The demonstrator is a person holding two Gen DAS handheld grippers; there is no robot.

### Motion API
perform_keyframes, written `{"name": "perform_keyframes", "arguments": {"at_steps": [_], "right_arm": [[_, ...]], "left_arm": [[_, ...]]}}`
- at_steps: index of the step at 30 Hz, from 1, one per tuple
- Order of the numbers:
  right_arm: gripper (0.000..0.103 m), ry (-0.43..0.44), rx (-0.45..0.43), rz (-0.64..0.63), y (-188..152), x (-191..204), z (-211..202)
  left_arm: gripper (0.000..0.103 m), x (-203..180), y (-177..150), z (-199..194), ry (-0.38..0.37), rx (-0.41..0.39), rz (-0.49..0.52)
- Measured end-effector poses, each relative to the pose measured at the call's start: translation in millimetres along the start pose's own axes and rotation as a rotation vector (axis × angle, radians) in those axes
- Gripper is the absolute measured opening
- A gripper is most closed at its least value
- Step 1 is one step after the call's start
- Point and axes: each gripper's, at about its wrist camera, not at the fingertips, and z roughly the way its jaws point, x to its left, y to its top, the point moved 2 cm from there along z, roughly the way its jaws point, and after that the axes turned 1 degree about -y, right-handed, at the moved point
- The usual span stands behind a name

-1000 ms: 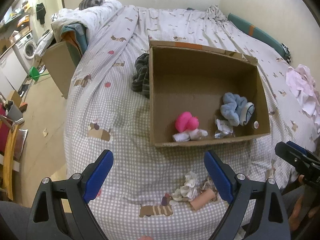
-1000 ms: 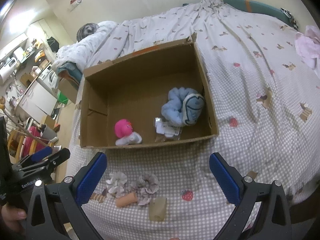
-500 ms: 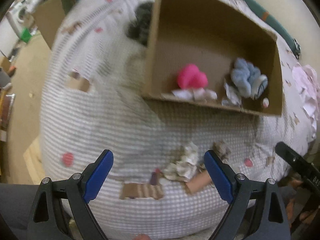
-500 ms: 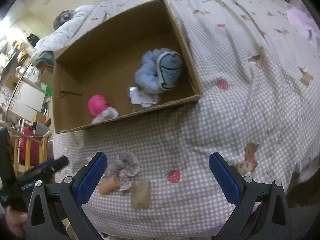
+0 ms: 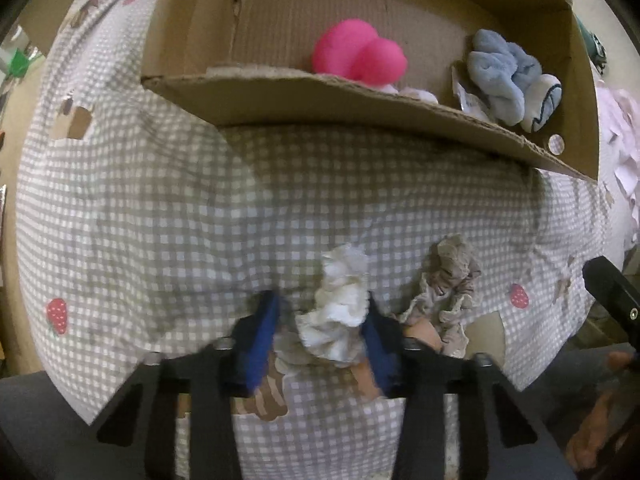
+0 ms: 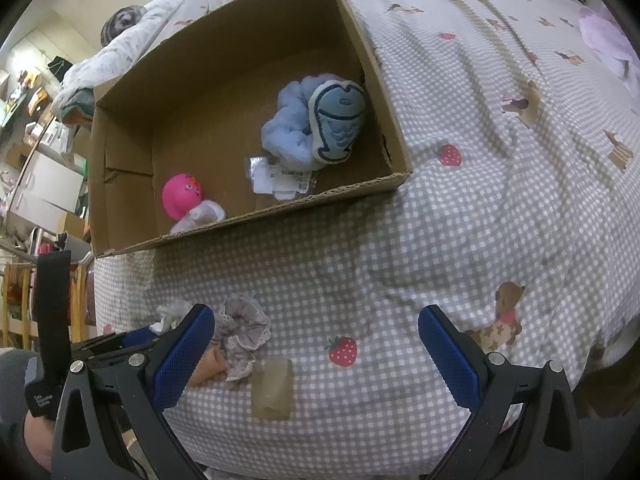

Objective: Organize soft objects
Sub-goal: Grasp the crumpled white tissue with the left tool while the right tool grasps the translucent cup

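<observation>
Two tools working, left one closing on the white scrunchie (image 5: 340, 312) at the near edge of the bed (image 5: 160, 208).
Left tool (image 5: 320, 332) is pointing down, jaws just been narrowing around the white frill; right pad looks touching, left pad blurred, so firm grip is unconfirmed. Right tool (image 6: 316, 356) is hovering wide open, holding nothing, grey scrunchie (image 6: 240, 332) just beside its left finger. Next: finish the squeeze, lift, carry over the cardboard box (image 6: 392, 176) wall to join the pink toy (image 6: 182, 196) and blue plush (image 6: 316, 120).
</observation>
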Motion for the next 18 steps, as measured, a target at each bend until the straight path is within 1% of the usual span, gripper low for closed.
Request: {"name": "perform_keyframes", "arguments": {"at_steps": [3,5,7,10,12,13,14,15,17,18], "right_arm": [[0.103,0.004,0.005,-0.003,0.8,0.6,2.3],[0.103,0.012,0.016,-0.006,0.9,1.6,5.3],[0.103,0.042,0.048,-0.006,-0.2,3.4,11.4],[0.103,0.085,0.128,-0.024,-7.8,8.1,24.1],[0.103,0.078,0.18,-0.067,-15.1,14.5,34.4],[0.09,0.078,0.2,-0.092,-18.5,18.6,38.5],[0.079,0.084,0.229,-0.119,-22.5,23.7,43.9],[0.076,0.09,0.25,-0.138,-25.8,28.0,48.1],[0.057,0.087,0.274,-0.183,-31.9,37.1,54.9],[0.053,0.078,0.285,-0.21,-34.5,42.1,58.3]], "left_arm": [[0.014,-0.5,-1.2,-1.8,-0.032,-0.004,0.0],[0.014,2.8,-2.7,-9.6,-0.023,-0.027,0.001],[0.013,5.6,-2.9,-20.3,-0.007,-0.061,0.003],[0.013,8.7,-4.4,-37.6,0.028,-0.118,0.004],[0.013,10.1,-6.6,-47.4,0.032,-0.147,0.001],[0.013,10.2,-8.1,-51.3,0.033,-0.157,0.0],[0.013,11.5,-9.3,-56.5,0.034,-0.172,0.001],[0.013,12.1,-9.9,-61.0,0.035,-0.186,0.0],[0.013,11.7,-11.6,-67.0,0.035,-0.204,-0.005],[0.013,14.4,-7.9,-67.9,0.037,-0.21,-0.008]]}}
